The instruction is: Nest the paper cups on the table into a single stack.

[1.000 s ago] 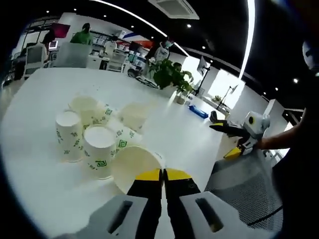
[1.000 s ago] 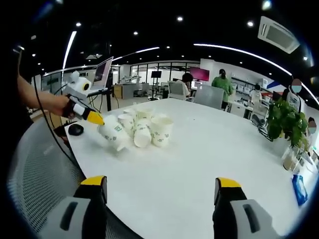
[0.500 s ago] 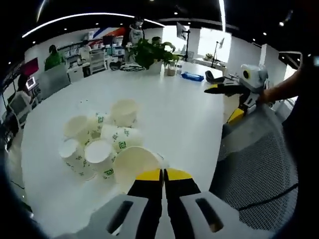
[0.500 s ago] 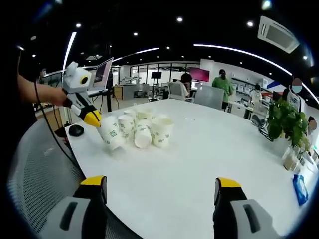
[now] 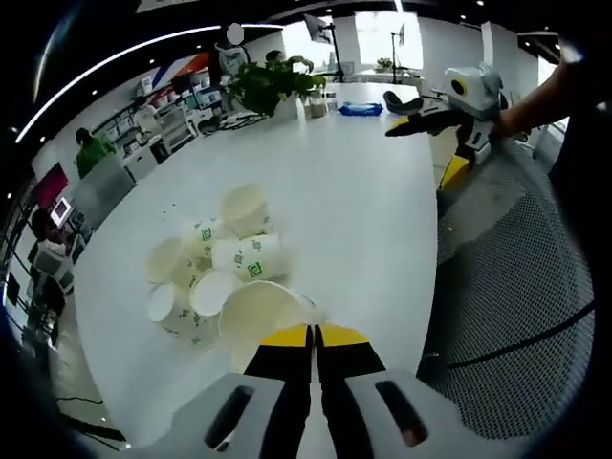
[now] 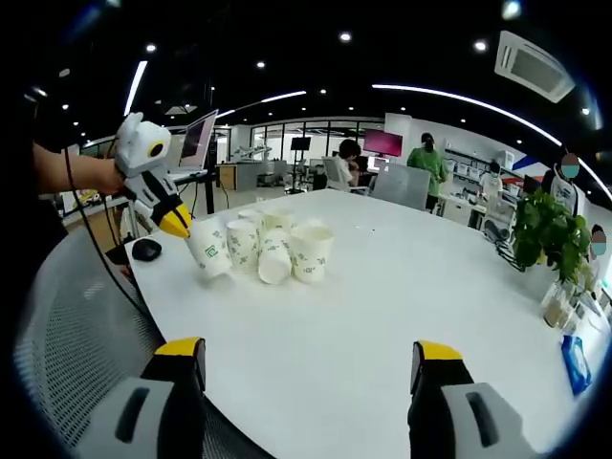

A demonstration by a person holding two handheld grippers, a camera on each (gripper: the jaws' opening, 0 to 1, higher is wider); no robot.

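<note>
My left gripper (image 5: 312, 334) is shut on the rim of a white paper cup (image 5: 260, 319) with a green logo, its mouth facing the camera. Beyond it, several more cups (image 5: 222, 258) huddle on the white table (image 5: 354, 220), some upright, some on their sides. From the right gripper view, the left gripper (image 6: 177, 223) holds that cup (image 6: 208, 252) nearly upright at the left end of the cup cluster (image 6: 279, 247). My right gripper (image 6: 308, 352) stands open over the table's near edge, nothing between its jaws. It also hangs off the table's side as the right gripper (image 5: 423, 122).
A black mouse (image 6: 146, 249) lies near the table edge by the held cup. A laptop (image 6: 197, 140) stands behind it. Potted plants (image 6: 543, 229) and a blue item (image 6: 575, 360) sit at the far end. A grey mesh chair (image 5: 512, 306) is beside the table. People are in the background.
The left gripper has risen and tipped downward, bringing its held cup from slanted to nearly upright beside the cluster. The right gripper has stayed where it was, open.
</note>
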